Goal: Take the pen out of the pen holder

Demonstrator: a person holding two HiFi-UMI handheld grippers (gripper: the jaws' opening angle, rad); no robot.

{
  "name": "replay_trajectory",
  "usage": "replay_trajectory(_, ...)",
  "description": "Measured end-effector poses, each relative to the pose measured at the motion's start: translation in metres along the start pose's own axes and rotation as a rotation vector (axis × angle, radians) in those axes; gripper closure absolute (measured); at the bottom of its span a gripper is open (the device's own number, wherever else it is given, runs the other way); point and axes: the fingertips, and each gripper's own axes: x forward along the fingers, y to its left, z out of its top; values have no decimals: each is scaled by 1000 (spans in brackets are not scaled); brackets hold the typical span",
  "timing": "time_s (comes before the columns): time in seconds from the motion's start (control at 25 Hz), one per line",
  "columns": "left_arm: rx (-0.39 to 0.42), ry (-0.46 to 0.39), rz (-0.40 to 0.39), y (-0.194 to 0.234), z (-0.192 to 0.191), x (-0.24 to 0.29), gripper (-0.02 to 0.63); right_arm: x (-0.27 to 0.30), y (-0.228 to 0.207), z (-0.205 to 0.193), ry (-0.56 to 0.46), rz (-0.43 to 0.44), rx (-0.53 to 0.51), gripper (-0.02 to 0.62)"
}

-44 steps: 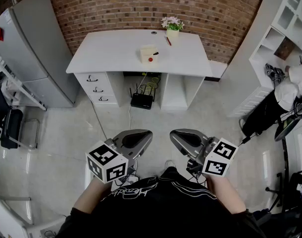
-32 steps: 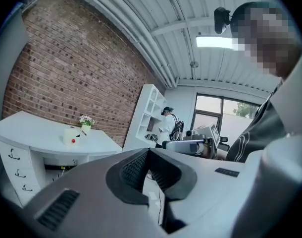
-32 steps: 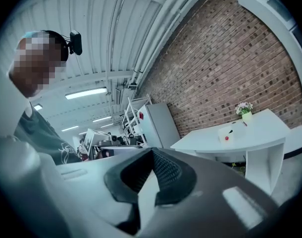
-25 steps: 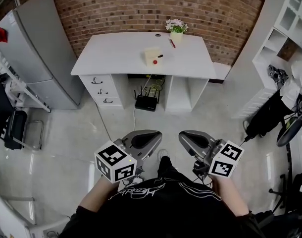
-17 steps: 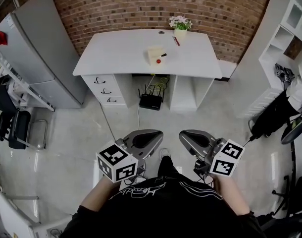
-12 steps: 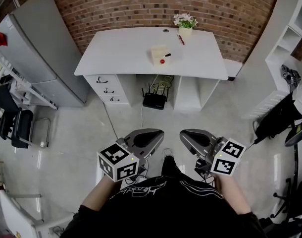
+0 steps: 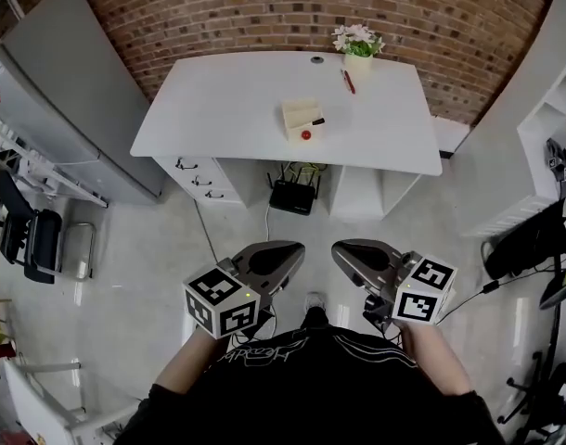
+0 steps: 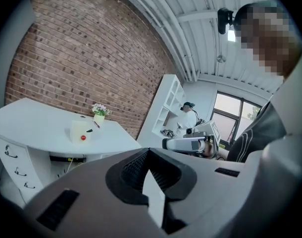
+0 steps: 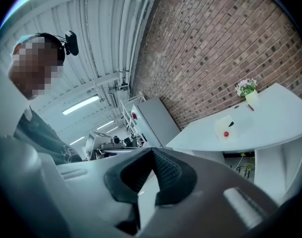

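A cream box-shaped pen holder [image 7: 300,117] stands mid-desk on the white desk [image 7: 218,100], far ahead of me. A black pen [image 7: 317,120] pokes out of its right side, and a red dot [image 7: 305,135] marks its front. My left gripper [image 7: 285,251] and right gripper [image 7: 346,250] hang side by side over the floor, well short of the desk, both shut with nothing in them. The left gripper view shows the holder [image 8: 81,131] small at the left. In the right gripper view the holder [image 9: 229,125] lies small at the right.
A flower pot [image 7: 357,44] and a red pen [image 7: 349,82] sit at the desk's back edge by the brick wall. Drawers [image 7: 198,180] and a black router [image 7: 290,196] are under the desk. A grey cabinet [image 7: 51,91] stands left, white shelves [image 7: 554,109] right.
The desk and pen holder have grown larger and slid lower in the head view as I walk toward them. Both grippers keep the same shut pose in front of me.
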Motion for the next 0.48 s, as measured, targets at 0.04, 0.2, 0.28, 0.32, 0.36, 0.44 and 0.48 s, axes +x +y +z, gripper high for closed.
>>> replay_trajectory(0.04, -2, 2, 6, 7, 6, 8, 603, 3, -10, 7, 0, 6, 0, 600)
replay_trajectory(0.2, 32, 5, 24, 26, 34, 39, 603, 7, -46, 37, -20, 25, -3, 600)
replay_trajectory(0.28, 56, -2, 34, 30, 48, 50, 603, 6, -58, 52, -31, 38, -7, 600)
replay_trajectory(0.32, 71, -6, 41, 31, 55, 54, 603, 6, -62, 58, -37, 45, -14, 600)
replay_trajectory(0.36, 85, -9, 49, 34, 60, 57, 603, 7, -66, 65, -43, 52, -24, 600)
replay_trajectory(0.44, 103, -12, 62, 39, 67, 62, 603, 8, -72, 74, -52, 58, -42, 600)
replay_trajectory(0.48, 106, -13, 65, 41, 68, 65, 603, 8, -75, 77, -56, 59, -46, 600)
